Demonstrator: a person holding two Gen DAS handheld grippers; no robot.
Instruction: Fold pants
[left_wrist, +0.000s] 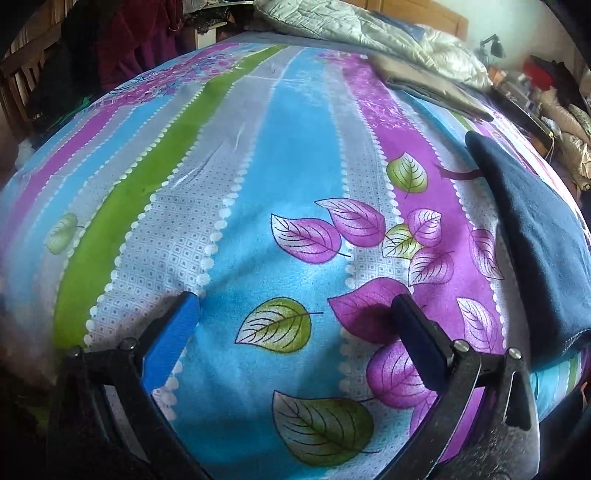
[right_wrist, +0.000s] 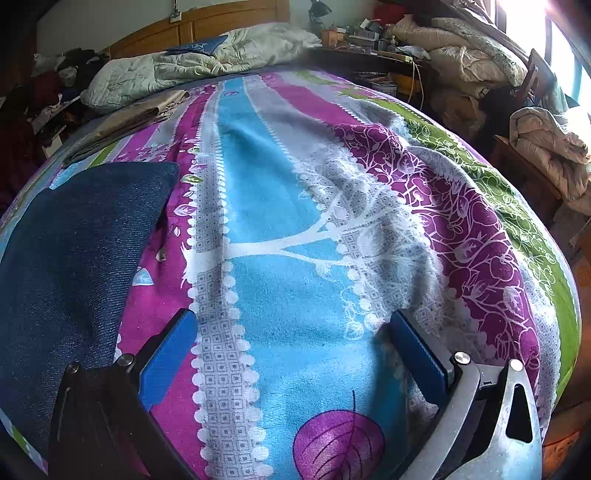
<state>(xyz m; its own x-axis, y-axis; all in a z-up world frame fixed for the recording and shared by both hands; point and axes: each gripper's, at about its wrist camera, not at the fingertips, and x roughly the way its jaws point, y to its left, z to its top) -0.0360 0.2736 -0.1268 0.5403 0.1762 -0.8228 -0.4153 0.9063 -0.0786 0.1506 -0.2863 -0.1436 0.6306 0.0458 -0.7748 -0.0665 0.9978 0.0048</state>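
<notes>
Dark blue denim pants (left_wrist: 532, 236) lie folded flat on the striped leaf-print bedsheet (left_wrist: 280, 192), at the right edge of the left wrist view. The same pants (right_wrist: 74, 251) fill the left side of the right wrist view. My left gripper (left_wrist: 295, 306) hovers open over the sheet, left of the pants, with nothing between its blue pads. My right gripper (right_wrist: 295, 325) is open too, over the blue stripe to the right of the pants, and its left finger (right_wrist: 166, 354) sits close beside the denim edge.
A rumpled pale quilt (right_wrist: 184, 70) and a folded beige cloth (right_wrist: 129, 118) lie at the head of the bed by the wooden headboard (right_wrist: 207, 22). Piled bedding (right_wrist: 472, 55) and a cluttered side table (right_wrist: 369, 40) stand to the right. Dark clothes (left_wrist: 122, 48) hang at the left.
</notes>
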